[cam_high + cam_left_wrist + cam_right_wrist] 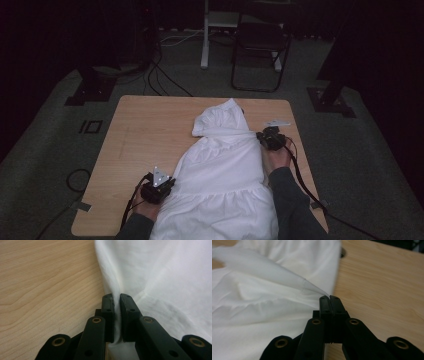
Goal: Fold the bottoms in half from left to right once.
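White cloth sits pinched between the black jaws of the left gripper (117, 315); the jaws stand narrow, with a fold of the white dress (222, 175) squeezed tight between them; this grip is at the left edge of the dress, near the person's side of the wooden table (145, 130). The right gripper (329, 315) has its jaws pressed right together; a thin corner of the cloth comes to a point at their tips, so it looks like it holds just that tiny bit; in the high view it sits at the right edge of the dress, farther up, near the folded top part.

The dress lies flat in the middle of the table, its gathered skirt hanging toward the person; the top part is already bunched and folded over. I think the step in hand is folding the sides in; next, both hands need to lift their edges together and carry them across the middle, keeping the cloth smooth; the right grip is small and might slip.

Around it: a small pale thing (278, 122) lies on the table just past the right gripper; it could get bumped; a black chair (260, 45) and floor cables (165, 75) stand well apart behind the table.
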Available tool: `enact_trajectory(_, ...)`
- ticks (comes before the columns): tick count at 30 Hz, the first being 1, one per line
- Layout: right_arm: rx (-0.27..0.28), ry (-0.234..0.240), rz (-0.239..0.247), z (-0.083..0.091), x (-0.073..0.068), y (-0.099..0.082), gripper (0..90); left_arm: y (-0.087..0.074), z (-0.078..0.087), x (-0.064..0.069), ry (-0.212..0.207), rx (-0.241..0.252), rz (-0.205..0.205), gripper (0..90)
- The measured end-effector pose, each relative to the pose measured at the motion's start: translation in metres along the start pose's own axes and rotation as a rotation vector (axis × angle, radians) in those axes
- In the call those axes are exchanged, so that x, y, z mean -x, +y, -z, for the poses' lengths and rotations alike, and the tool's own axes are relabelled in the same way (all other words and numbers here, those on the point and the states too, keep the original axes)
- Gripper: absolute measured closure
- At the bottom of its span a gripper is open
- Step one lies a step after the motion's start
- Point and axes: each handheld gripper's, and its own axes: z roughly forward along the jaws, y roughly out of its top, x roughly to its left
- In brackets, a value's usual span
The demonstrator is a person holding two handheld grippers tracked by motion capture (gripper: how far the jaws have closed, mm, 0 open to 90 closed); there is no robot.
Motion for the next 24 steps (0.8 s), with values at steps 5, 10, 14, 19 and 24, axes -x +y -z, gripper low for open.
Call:
enact_trajectory(5, -0.071, 0.063, -0.002, -0.029, 0.003, -0.025, 88.4, 0.001, 0.001, -0.004, -0.020, -0.014, 0.034, 78.7)
enact_trajectory(10, -0.090, 0.075, -0.009, -0.037, 0.003, -0.033, 87.5, 0.010, 0.009, -0.018, -0.050, 0.000, 0.079, 60.9)
enact_trajectory(14, -0.111, 0.060, 0.010, -0.037, 0.001, -0.030, 86.6, 0.050, 0.015, -0.030, -0.063, 0.062, 0.063, 56.4)
enact_trajectory(19, -0.107, 0.055, -0.002, -0.038, 0.000, -0.030, 86.5, 0.092, -0.014, -0.021, -0.062, 0.081, 0.027, 49.8)
enact_trajectory(24, -0.109, 0.034, 0.007, -0.037, -0.003, -0.030, 86.6, 0.101, -0.069, -0.003, -0.068, 0.014, 0.009, 49.9)
